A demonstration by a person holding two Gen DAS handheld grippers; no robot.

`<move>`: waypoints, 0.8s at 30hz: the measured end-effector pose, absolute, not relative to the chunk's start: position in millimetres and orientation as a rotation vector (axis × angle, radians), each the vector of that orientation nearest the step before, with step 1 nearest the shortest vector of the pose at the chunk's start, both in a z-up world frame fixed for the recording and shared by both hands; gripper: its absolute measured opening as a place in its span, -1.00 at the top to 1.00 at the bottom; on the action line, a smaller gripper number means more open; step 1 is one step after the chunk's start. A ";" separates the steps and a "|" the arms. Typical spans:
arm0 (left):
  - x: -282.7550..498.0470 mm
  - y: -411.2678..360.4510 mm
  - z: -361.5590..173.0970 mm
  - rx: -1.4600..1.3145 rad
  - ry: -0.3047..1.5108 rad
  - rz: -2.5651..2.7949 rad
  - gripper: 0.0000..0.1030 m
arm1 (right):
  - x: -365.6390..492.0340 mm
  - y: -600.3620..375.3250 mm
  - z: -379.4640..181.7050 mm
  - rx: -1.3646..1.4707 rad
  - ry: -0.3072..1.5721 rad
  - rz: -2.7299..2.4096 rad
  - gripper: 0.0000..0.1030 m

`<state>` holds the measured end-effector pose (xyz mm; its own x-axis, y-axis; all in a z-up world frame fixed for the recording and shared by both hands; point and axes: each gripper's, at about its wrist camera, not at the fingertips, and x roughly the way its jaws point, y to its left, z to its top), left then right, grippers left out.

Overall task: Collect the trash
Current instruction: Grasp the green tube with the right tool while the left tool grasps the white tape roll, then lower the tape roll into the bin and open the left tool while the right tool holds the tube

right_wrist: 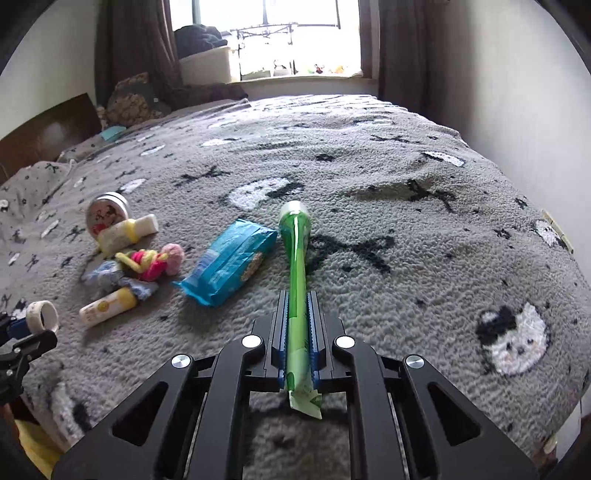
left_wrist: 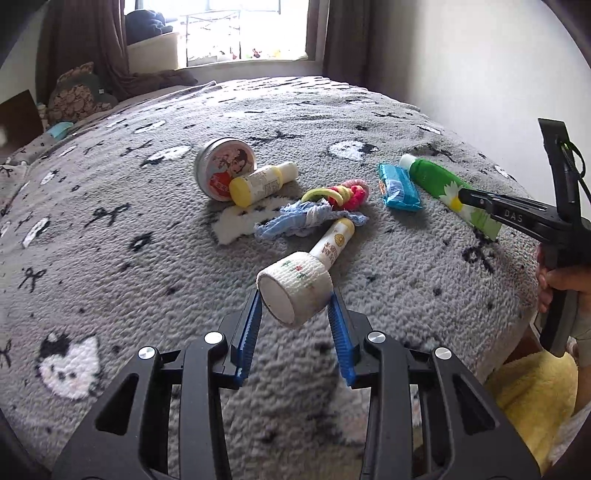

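My left gripper [left_wrist: 295, 295] is shut on a white roll of patterned tape [left_wrist: 294, 291], held just above the grey blanket; the roll also shows at the left edge of the right wrist view [right_wrist: 43, 316]. My right gripper [right_wrist: 297, 295] is shut on the flat end of a green tube [right_wrist: 297, 266] whose cap points away; in the left wrist view the tube [left_wrist: 439, 182] lies at the right. Between them lie a blue wipes pack [right_wrist: 229, 258], a small cream tube [left_wrist: 332, 240], hair ties [left_wrist: 343, 194], a blue cloth scrap [left_wrist: 295, 219], a yellow-capped bottle [left_wrist: 262, 182] and a round tin [left_wrist: 221, 166].
The bed's grey patterned blanket [right_wrist: 406, 221] fills both views. A white wall [left_wrist: 461, 62] runs along the right side. Pillows [left_wrist: 77, 92] and a headboard [right_wrist: 48, 129] are at the far left, a window [right_wrist: 295, 33] beyond. A yellow towel [left_wrist: 535, 398] lies below the bed edge.
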<state>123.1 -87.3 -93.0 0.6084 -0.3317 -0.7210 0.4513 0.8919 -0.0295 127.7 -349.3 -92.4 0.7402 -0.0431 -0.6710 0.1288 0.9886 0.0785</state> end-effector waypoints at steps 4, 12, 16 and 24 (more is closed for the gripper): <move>106.1 -76.0 -86.9 0.145 0.781 -0.450 0.33 | 106.8 -345.4 -84.2 0.123 0.695 -0.089 0.81; 74.5 -61.6 -81.1 0.098 0.769 -0.459 0.33 | 83.1 -322.9 -90.7 0.038 0.746 -0.078 0.81; 61.4 -57.0 -80.4 0.084 0.763 -0.471 0.33 | 72.0 -316.9 -91.2 0.025 0.762 -0.092 0.81; 55.4 -54.5 -87.9 0.084 0.775 -0.466 0.33 | 93.2 -319.0 -104.1 0.011 0.795 -0.142 0.75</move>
<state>55.4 -54.5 -87.9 0.6182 -0.3746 -0.6910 0.4350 0.8953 -0.0962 93.2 -319.0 -104.1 0.6910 -0.1227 -0.7123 0.1312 0.9904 -0.0434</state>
